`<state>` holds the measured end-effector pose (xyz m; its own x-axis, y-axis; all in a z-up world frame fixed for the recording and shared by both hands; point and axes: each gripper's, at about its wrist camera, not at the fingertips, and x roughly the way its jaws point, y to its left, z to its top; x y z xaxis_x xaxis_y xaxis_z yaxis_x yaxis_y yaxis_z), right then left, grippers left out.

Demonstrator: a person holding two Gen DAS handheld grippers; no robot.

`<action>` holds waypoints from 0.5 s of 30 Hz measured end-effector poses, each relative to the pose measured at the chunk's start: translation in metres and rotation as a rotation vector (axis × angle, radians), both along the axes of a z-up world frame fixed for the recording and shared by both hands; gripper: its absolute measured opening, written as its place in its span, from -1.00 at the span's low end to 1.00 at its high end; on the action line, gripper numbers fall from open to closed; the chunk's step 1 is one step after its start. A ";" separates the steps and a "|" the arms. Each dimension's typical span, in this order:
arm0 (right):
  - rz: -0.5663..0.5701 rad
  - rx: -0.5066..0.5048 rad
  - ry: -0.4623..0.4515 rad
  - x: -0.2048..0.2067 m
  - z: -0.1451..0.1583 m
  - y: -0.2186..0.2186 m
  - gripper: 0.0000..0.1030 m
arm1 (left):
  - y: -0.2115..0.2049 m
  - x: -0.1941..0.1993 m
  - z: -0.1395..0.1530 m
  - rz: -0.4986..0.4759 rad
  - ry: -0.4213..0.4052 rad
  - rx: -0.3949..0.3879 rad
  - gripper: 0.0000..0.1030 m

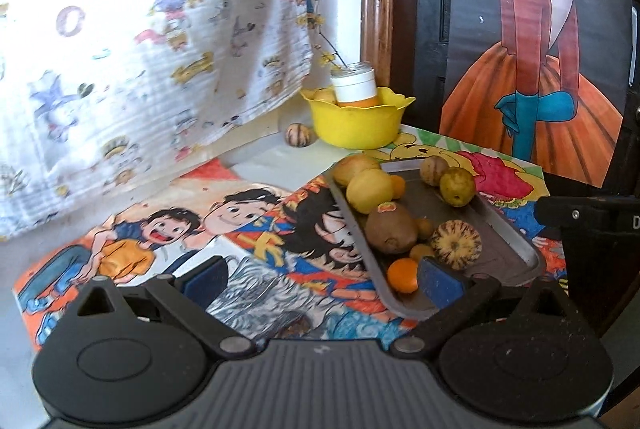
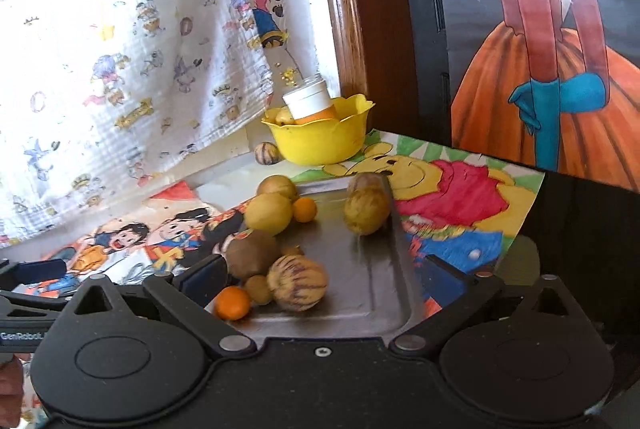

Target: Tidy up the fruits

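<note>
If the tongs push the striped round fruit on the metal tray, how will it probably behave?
The striped fruit looks round and smooth, so it would probably roll on the flat metal tray. It sits against a small yellow fruit, which it may nudge. Its skin seems thin, so a hard squeeze might bruise it.

The left wrist camera sits low over the table, on the left. It looks forward and a bit right, past its own fingers (image 1: 439,285). The tray (image 1: 520,249) lies near, on the right of its picture. The right wrist camera sits low too, but right in front of the tray (image 2: 384,293) and very near it. It looks along the tray to the far wall. Both see the tray, the fruit, the far yellow bowl (image 1: 356,117) (image 2: 320,137), the curtain (image 1: 140,29) (image 2: 120,49) and the drawings (image 1: 240,229) (image 2: 448,205).
</note>
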<state>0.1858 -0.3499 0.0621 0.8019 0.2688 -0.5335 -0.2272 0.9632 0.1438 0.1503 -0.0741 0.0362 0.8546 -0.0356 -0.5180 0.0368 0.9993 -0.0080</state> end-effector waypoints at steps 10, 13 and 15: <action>-0.040 -0.019 -0.044 -0.046 -0.015 0.022 0.99 | 0.028 -0.028 -0.013 0.040 -0.007 -0.044 0.99; -0.047 -0.027 -0.060 -0.057 -0.017 0.029 0.99 | 0.035 -0.034 -0.015 0.049 -0.019 -0.050 0.99; -0.060 -0.026 -0.073 -0.066 -0.018 0.034 0.99 | 0.040 -0.039 -0.017 0.049 -0.027 -0.049 0.99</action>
